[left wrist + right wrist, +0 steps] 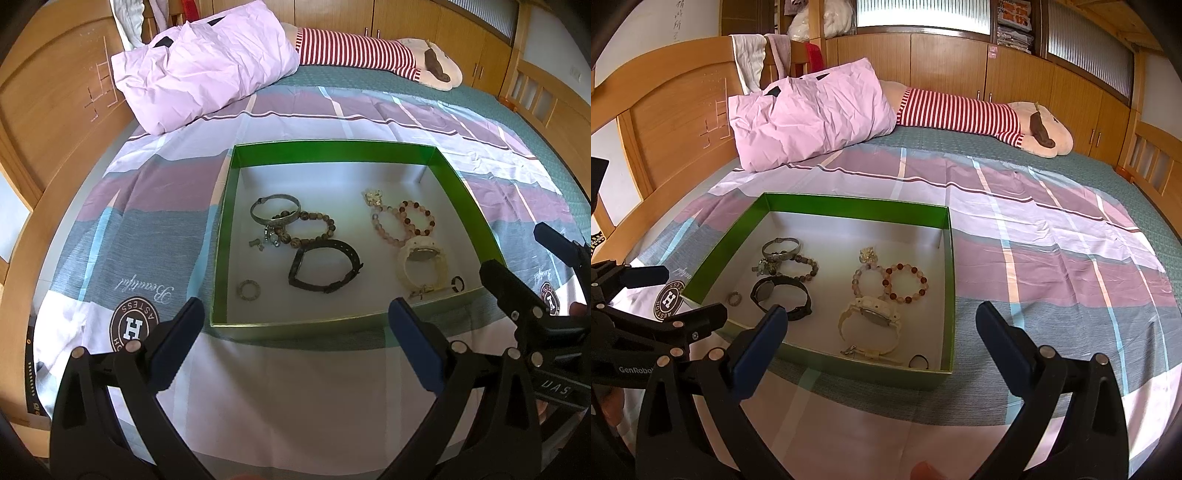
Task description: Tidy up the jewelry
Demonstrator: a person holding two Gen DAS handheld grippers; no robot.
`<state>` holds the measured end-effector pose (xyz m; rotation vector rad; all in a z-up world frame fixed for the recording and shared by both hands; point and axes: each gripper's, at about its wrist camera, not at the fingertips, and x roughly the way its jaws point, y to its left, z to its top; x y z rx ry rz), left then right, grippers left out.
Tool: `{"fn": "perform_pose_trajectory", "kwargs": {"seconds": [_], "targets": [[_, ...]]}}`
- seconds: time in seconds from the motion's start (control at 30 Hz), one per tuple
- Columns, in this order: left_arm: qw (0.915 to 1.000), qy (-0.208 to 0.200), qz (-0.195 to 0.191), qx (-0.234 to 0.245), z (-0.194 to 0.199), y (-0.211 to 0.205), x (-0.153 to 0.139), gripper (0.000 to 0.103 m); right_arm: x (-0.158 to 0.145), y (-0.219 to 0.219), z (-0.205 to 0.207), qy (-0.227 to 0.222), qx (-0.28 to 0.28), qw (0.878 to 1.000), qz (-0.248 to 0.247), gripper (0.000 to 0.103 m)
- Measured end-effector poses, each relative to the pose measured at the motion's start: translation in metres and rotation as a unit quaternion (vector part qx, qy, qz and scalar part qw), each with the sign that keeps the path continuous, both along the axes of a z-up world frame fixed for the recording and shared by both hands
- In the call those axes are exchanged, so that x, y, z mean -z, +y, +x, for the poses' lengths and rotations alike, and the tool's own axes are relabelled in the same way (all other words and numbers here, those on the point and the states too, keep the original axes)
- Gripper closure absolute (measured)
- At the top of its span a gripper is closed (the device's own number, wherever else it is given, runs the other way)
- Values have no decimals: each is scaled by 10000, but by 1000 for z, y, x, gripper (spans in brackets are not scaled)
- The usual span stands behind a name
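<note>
A shallow green box (225, 206) (951, 295) with a white floor lies on the bed. Inside are a silver bangle (275, 210) (781, 247), a brown bead bracelet (310, 230) (805, 267), a black watch (323, 271) (781, 297), a cream watch (423, 267) (871, 325), pink and red bead bracelets (404, 221) (905, 282), a small ring (248, 290) (734, 298) and small charms. My left gripper (295, 314) is open and empty just before the box's near edge. My right gripper (879, 317) is open and empty, over the box's near right corner.
A pink pillow (207, 70) (812, 110) and a striped plush toy (376, 55) (982, 114) lie at the far side of the bed. A wooden headboard (55, 110) stands at left. The right gripper shows at the right edge of the left wrist view (535, 280).
</note>
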<state>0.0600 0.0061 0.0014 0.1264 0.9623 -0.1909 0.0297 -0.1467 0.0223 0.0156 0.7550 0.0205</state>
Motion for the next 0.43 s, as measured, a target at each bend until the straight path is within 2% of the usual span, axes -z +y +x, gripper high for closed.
{"fn": "perform_pose_trajectory", "kwargs": {"seconds": [0.43], "targets": [[10000,25,-8,14,1,-2,0,2,-2,-1,-1,-33,12,10000,-53,1]]}}
